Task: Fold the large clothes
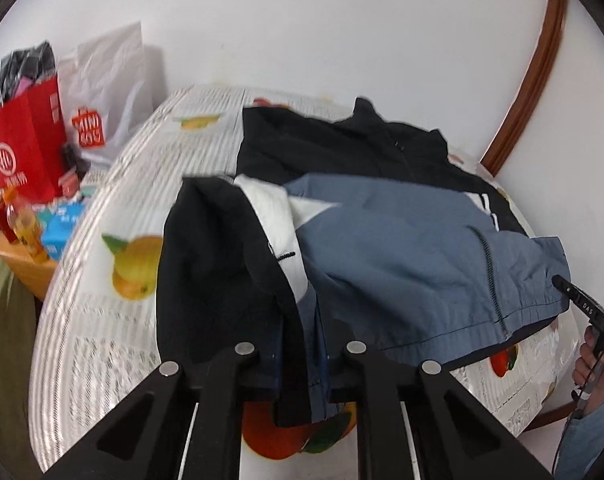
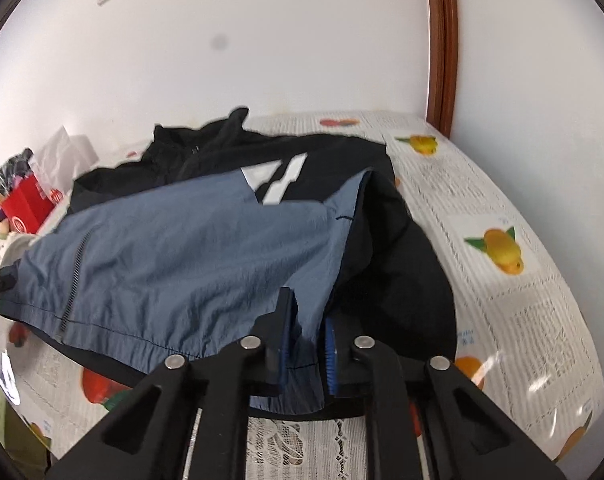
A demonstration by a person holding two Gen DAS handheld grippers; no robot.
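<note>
**Jacket hem pinched at both corners, fold barely begun**

Left wrist view: the left gripper (image 1: 299, 364) is clamped on the hem of the black-and-blue jacket (image 1: 402, 240), which lies on the fruit-print tablecloth (image 1: 113, 320).

Right wrist view: the right gripper (image 2: 308, 344) is closed on the opposite hem corner. The sleeves look tucked in; the bottom-to-collar fold appears left to do.

Both cameras sit low and close at the near edge of the table (image 1: 101, 300), facing the far white wall (image 2: 261, 60). The left view looks from the near left, the right from the near right — sharing the jacket (image 1: 402, 240) (and the fruit-print cloth).
</note>
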